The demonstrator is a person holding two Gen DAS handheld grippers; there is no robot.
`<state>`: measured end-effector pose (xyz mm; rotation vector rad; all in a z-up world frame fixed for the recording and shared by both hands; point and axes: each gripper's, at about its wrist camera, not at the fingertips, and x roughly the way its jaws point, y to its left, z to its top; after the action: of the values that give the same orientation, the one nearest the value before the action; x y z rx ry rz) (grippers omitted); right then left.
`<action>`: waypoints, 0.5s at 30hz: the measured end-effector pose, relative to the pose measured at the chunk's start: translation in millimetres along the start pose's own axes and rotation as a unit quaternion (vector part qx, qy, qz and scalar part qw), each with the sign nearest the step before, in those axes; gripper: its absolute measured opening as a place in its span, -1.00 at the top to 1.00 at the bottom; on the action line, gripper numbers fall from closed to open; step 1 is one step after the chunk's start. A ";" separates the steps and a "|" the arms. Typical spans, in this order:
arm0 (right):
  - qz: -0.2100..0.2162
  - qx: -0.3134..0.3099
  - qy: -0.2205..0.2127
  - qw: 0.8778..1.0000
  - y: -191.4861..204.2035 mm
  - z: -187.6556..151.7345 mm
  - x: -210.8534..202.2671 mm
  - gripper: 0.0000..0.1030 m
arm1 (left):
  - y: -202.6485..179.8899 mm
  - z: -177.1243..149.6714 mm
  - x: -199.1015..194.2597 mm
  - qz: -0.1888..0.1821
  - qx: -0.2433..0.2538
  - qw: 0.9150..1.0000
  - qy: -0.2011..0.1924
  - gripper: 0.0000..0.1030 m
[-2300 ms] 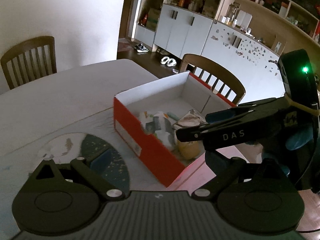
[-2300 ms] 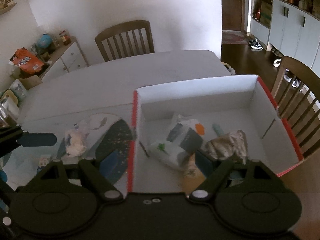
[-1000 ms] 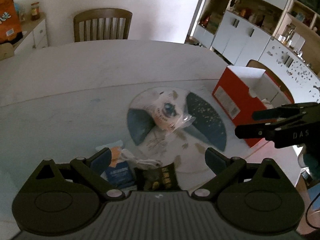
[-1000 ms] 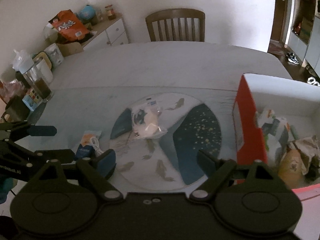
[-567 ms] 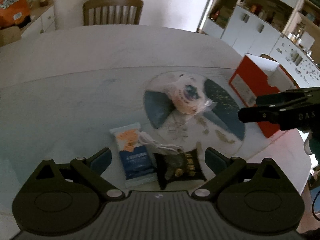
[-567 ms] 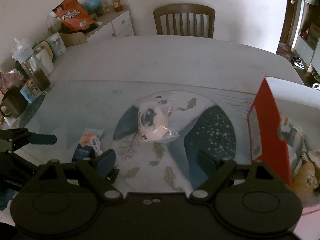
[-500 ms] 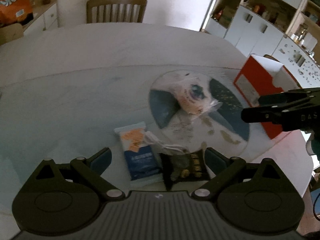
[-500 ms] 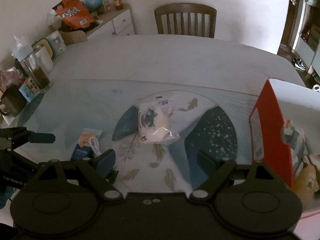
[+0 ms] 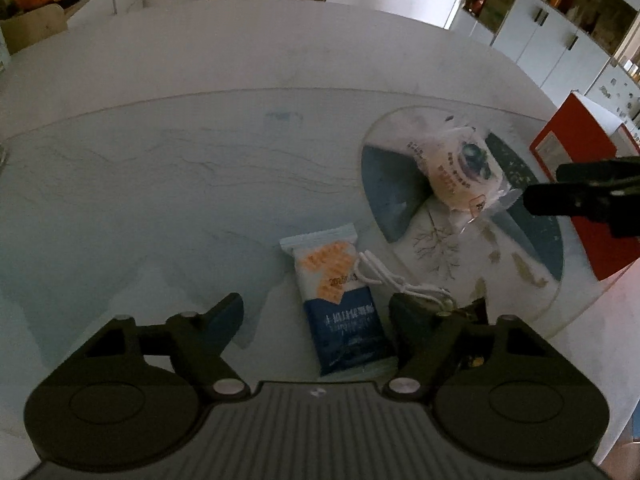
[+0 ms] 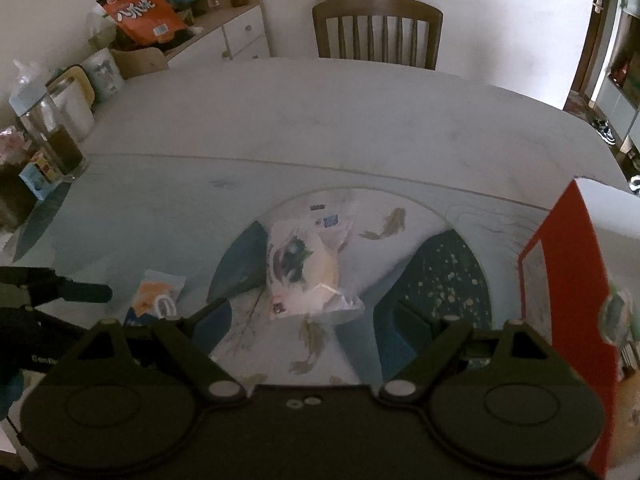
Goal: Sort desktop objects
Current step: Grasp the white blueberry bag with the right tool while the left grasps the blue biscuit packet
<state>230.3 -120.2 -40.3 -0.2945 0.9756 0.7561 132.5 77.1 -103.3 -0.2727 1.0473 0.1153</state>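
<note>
Behind the left gripper (image 9: 316,316), a dark snack packet (image 9: 470,312) is mostly hidden by one finger; its jaws, just narrowing, straddle the blue-and-orange foil sachet (image 9: 338,292) and white looped cord (image 9: 394,280) seemingly without pressing them. The right gripper (image 10: 308,316) tilts downward, jaws wide and empty, before the clear-wrapped bun (image 10: 306,276) on the round fish-patterned mat (image 10: 440,264). Farther right on the pale marble surface (image 10: 320,120), the red cardboard box (image 10: 568,280) is cut off by the frame edge.

My matt black plastic fingers (image 9: 224,320) hang over a smooth, glossy marbled table (image 9: 200,160). The blue-and-white packet (image 9: 336,292) looks like shiny plastic film, and the bun's wrapper (image 10: 304,268) is clear, crinkled plastic. The red box (image 10: 568,280) looks like matt cardboard. The chair (image 10: 376,32) is wood.
</note>
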 end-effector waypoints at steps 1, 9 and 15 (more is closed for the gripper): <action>0.000 -0.001 0.001 1.000 -0.1 2.0 3.1 -0.71 | -0.2 0.9 2.3 0.001 0.001 1.000 0.001 -0.50; -0.004 -0.024 0.012 1.000 8.2 18.2 37.9 -0.70 | -14.7 1.5 7.7 0.025 0.037 0.999 -0.005 -0.39; -0.013 -0.039 0.027 0.999 14.7 21.4 60.3 -0.63 | -32.8 -7.1 8.5 0.055 0.084 0.995 -0.014 -0.29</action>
<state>253.9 -71.4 -77.2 -0.3963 0.9930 0.7678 138.0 43.3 -108.5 -0.0603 1.0380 0.1276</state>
